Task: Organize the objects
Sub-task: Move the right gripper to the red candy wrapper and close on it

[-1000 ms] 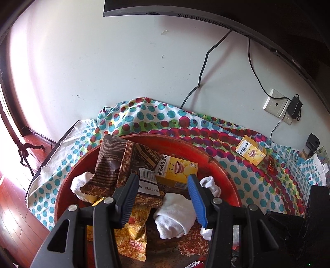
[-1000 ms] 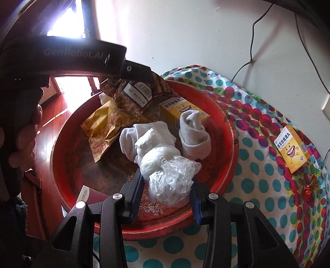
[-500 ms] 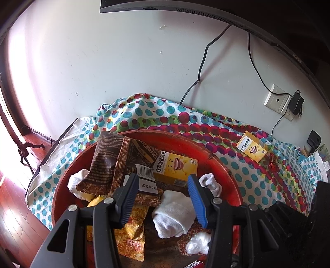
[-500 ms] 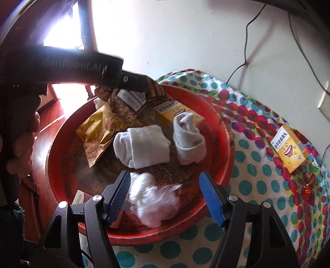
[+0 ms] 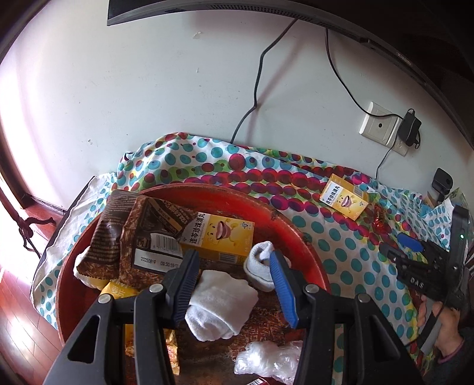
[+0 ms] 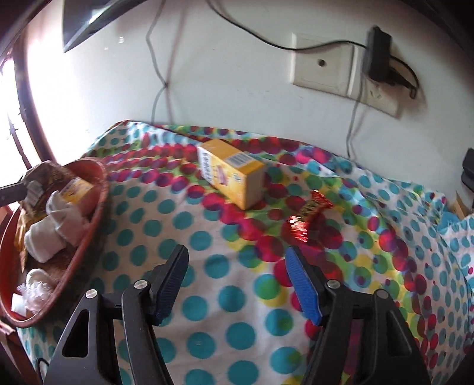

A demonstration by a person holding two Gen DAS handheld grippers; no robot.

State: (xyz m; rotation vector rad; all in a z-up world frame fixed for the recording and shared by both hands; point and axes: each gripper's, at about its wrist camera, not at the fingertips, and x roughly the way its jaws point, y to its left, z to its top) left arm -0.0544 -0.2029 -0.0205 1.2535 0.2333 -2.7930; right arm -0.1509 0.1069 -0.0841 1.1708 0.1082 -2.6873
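Observation:
A red round tray (image 5: 296,234) holds brown snack bags (image 5: 148,237), a yellow box (image 5: 219,237), two white rolled socks (image 5: 219,305) and a crumpled clear plastic bag (image 5: 269,361). My left gripper (image 5: 232,260) hovers open above the socks, gripping nothing. On the dotted cloth to the tray's right lie a second yellow box (image 6: 231,174) and a red candy wrapper (image 6: 305,219). My right gripper (image 6: 236,254) hangs over the cloth just short of them. Its jaws are closing with nothing between them. The tray (image 6: 97,207) sits at its left.
The white wall behind carries a socket plate (image 6: 323,65) with a black charger (image 6: 379,56) and hanging cables. A dark monitor edge (image 5: 237,9) overhangs. A hand (image 5: 444,325) holds the right gripper's handle. Wooden floor (image 5: 11,296) lies past the table's left edge.
The right gripper let go of the plastic bag in the tray, opened, and swung right over the dotted cloth towards the yellow box and candy. The left gripper shifted slightly over the tray.

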